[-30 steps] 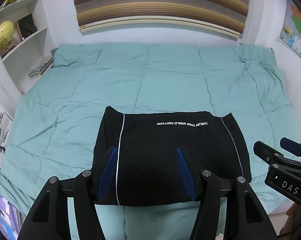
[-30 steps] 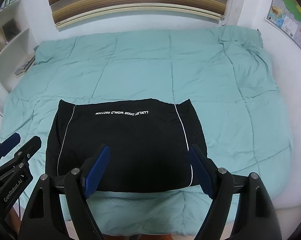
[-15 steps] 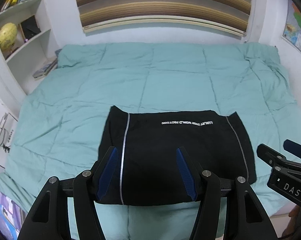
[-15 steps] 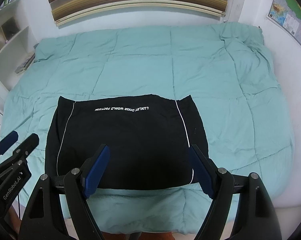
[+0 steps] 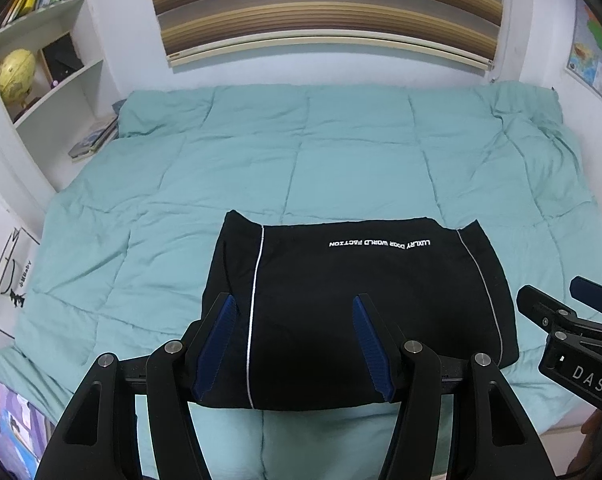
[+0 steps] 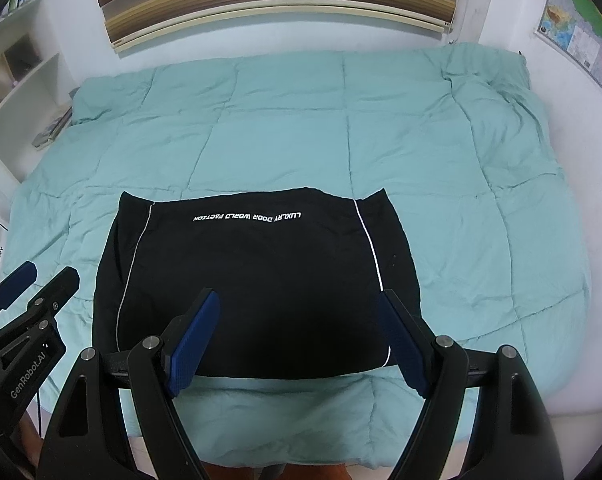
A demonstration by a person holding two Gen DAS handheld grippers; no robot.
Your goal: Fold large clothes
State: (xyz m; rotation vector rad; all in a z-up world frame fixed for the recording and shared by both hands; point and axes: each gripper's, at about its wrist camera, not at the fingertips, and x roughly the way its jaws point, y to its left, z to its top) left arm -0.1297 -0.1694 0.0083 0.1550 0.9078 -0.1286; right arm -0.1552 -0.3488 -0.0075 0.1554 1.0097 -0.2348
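Black garment (image 5: 361, 304) folded flat, white piping, upside-down lettering

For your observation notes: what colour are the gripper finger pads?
Blue pads, clearest in the right wrist view.

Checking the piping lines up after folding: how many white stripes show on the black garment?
2 on the black garment: one white stripe near its left edge, another near its right. Folded layers may hide more.
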